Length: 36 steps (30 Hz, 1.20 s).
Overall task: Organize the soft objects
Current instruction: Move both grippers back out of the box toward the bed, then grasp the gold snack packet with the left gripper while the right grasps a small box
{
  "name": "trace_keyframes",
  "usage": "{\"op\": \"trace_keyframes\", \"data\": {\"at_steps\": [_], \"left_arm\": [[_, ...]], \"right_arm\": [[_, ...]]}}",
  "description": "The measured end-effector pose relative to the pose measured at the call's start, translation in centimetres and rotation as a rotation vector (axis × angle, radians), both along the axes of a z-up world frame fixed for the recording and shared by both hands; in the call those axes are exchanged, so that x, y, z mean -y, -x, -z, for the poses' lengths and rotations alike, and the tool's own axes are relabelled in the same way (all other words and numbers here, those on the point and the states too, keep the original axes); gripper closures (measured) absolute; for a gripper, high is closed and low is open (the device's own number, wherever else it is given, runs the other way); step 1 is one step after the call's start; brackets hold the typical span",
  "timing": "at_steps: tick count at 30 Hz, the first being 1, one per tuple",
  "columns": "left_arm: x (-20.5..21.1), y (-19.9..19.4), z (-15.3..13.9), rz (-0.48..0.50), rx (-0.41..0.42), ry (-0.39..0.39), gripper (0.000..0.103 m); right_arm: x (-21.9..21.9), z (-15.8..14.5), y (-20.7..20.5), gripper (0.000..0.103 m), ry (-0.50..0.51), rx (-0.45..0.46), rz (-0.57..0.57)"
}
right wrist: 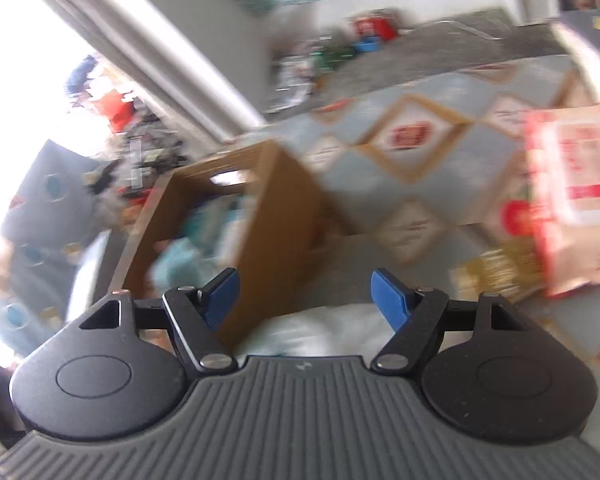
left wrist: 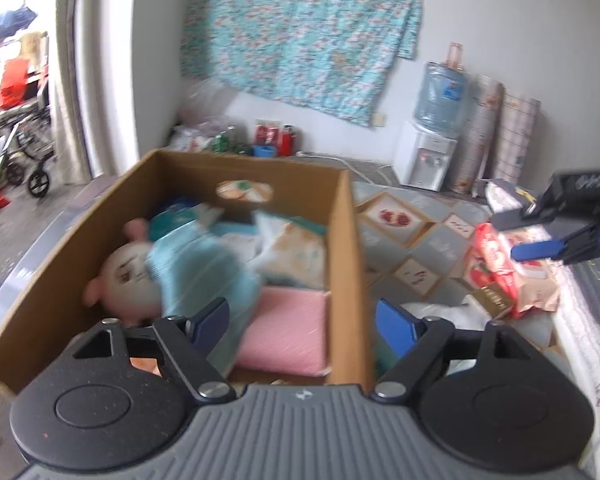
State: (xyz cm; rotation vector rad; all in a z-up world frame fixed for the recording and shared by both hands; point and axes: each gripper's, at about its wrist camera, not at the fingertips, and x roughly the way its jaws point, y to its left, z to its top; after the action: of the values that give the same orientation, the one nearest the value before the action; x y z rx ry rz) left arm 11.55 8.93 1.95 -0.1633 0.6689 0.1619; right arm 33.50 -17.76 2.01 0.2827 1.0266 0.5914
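Note:
An open cardboard box (left wrist: 345, 240) stands on the floor. Inside lie a pale plush doll (left wrist: 120, 276) with pink ears, a blurred light blue cloth (left wrist: 204, 276), a pink folded cloth (left wrist: 288, 332) and a white patterned cushion (left wrist: 296, 256). My left gripper (left wrist: 304, 324) hangs open over the box's near right corner, holding nothing; the blue cloth lies just beyond its left finger. My right gripper (right wrist: 306, 298) is open and empty, right of the box (right wrist: 276, 216) and above a white soft bundle (right wrist: 332, 332). It also shows at the far right (left wrist: 528, 236) of the left wrist view.
A red-and-white package (left wrist: 492, 264) and a gold box (left wrist: 496, 300) lie on the patterned floor mat (left wrist: 416, 232). A water dispenser (left wrist: 428, 152) and rolled mats (left wrist: 500, 136) stand at the back wall. Clutter (left wrist: 268, 140) fills the corner; a wheelchair (left wrist: 24, 140) stands outside at left.

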Motion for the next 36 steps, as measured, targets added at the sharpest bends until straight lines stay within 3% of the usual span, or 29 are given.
{"op": "trace_keyframes", "data": {"at_steps": [3,6,13,19,23,27,36], "left_arm": [[1.6,-2.0,-0.2,0.032,0.000,-0.004,0.021],[3.1,-3.8,-0.2,0.059,-0.004,-0.011,0.021],[7.0,-7.6,0.3,0.210,-0.014,-0.143,0.021],[11.0,-11.6,1.5,0.467,-0.085,-0.281,0.022],[13.8,-14.6,3.0,0.663,-0.162,-0.307,0.021],[16.8,-17.0,5.3,0.780,-0.207,-0.388,0.021],[20.9,-21.7,9.1,0.907,-0.308,-0.346,0.021]], "right_arm": [[0.9,2.2,-2.2,0.030,0.143,0.020,0.021],[2.1,5.0,-3.4,0.030,0.209,-0.025,0.055],[5.7,8.3,-4.1,0.030,0.082,-0.167,0.152],[8.7,9.4,-3.5,0.030,-0.097,-0.279,0.257],[10.3,10.9,-3.4,0.030,-0.194,-0.366,0.313],[11.7,11.9,-3.3,0.033,-0.234,-0.393,0.348],[14.1,15.1,-3.6,0.049,-0.307,-0.444,0.416]]}}
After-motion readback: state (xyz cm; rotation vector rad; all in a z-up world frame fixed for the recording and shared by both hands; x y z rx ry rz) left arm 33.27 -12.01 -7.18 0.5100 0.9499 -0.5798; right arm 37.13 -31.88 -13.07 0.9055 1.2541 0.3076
